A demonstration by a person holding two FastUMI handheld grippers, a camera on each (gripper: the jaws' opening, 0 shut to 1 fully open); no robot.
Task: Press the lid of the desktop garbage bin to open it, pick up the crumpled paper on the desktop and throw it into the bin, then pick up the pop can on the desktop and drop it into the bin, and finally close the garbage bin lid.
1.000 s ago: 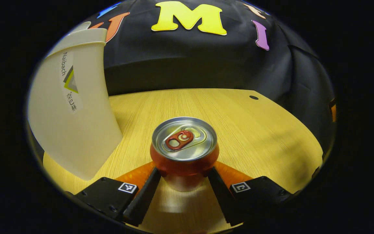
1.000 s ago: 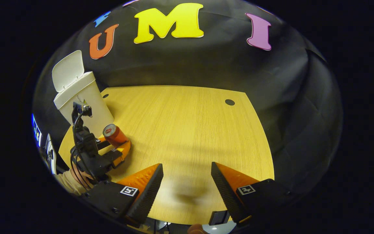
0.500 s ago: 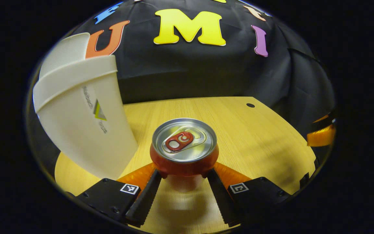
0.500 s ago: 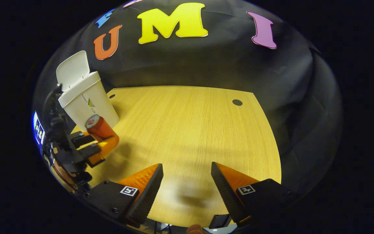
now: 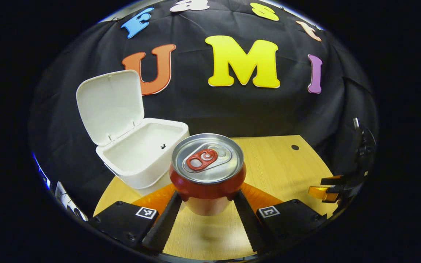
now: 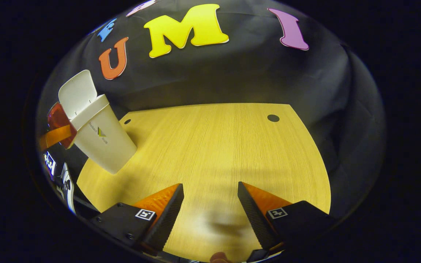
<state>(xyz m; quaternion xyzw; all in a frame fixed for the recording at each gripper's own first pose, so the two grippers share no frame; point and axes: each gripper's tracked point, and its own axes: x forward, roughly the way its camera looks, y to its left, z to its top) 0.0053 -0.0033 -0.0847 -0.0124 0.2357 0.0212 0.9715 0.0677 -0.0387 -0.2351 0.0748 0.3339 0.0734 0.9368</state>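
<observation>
Between the fingers of our left gripper we hold the red aluminium pop can clamped upright, its silver top and red pull tab facing us, lifted above the yellow wood-grain desktop. At ten o'clock just behind it stands the white plastic garbage bin, its hinged lid tipped up and back. Our right gripper hovers spread and empty over bare desktop, the bin at its ten o'clock.
</observation>
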